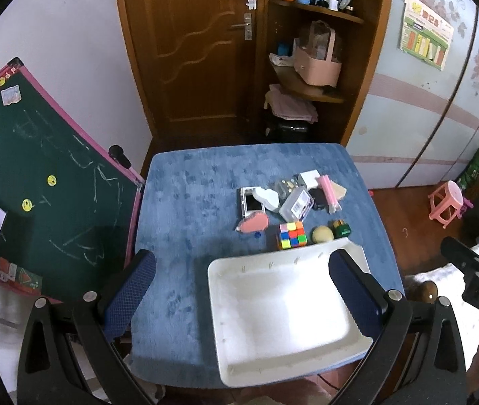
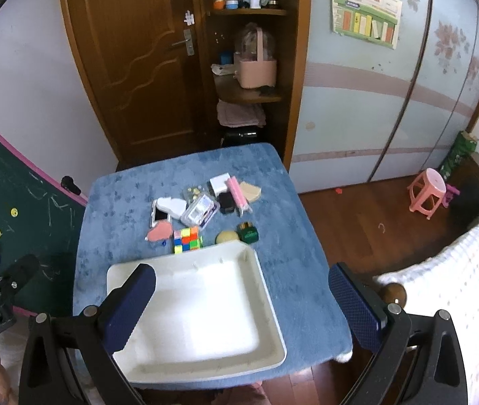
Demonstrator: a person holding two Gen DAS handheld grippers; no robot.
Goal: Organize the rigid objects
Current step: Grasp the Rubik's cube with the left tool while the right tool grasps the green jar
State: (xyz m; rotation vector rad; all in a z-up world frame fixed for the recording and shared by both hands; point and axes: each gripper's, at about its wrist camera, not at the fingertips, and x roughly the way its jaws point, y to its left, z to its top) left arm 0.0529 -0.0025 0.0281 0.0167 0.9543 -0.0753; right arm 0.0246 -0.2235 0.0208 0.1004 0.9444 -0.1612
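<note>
Both grippers, left (image 1: pixel 239 290) and right (image 2: pixel 242 300), hang above the worktop (image 2: pixel 293 236) with jaws spread wide, gripping nothing. White tray (image 2: pixel 185 303) lies directly below them; small objects, including a puzzle cube (image 2: pixel 188 239), sit beyond it.

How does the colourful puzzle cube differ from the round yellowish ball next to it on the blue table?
The puzzle cube is square-edged and tiled in many bright colours; the ball is round and one pale yellow. The cube looks larger than the ball. Both rest on the blue table, just beyond the far rim of the empty white tray, untouched.
</note>
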